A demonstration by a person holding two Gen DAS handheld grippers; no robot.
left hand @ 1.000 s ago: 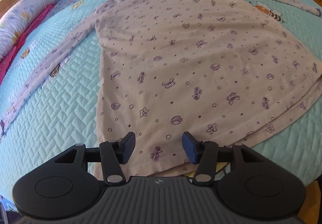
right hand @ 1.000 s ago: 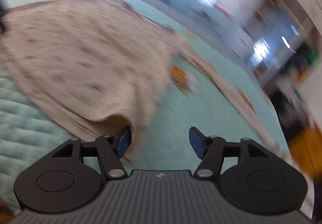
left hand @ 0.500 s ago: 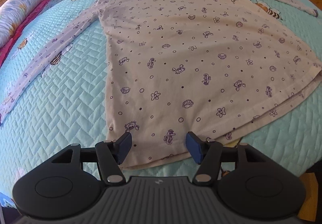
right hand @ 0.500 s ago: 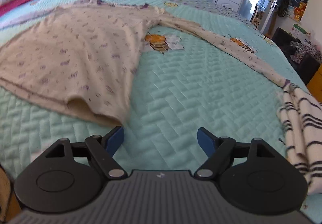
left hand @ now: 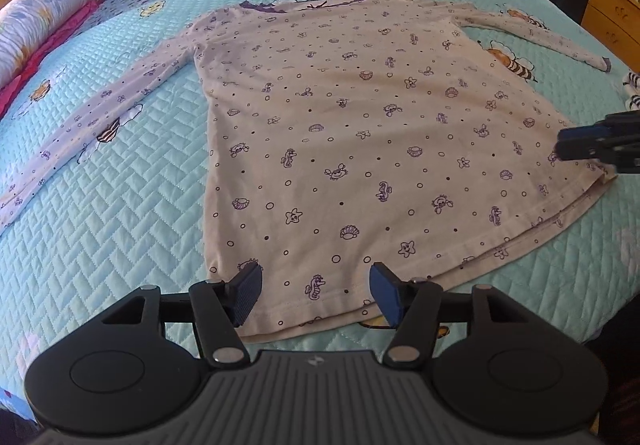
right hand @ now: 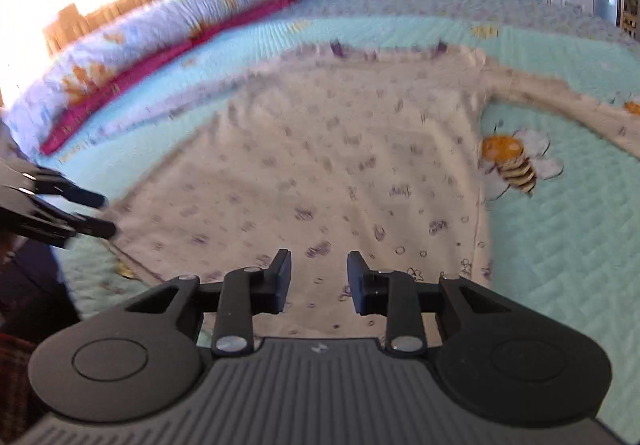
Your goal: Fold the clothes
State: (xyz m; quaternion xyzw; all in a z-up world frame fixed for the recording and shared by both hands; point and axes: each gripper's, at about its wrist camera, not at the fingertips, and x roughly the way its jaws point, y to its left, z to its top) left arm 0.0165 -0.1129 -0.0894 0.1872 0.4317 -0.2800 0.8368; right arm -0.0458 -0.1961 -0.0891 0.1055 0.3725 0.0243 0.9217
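We see the cream long-sleeved top [left hand: 360, 133] lying flat on the turquoise quilt [left hand: 120, 205], sleeves out to both sides. Our left gripper [left hand: 316, 291] hovers over its hem, jaws spread, pinching nothing. Our right gripper [right hand: 318, 279], jaws just narrowed but still parted, grips nothing above the hem's other corner.
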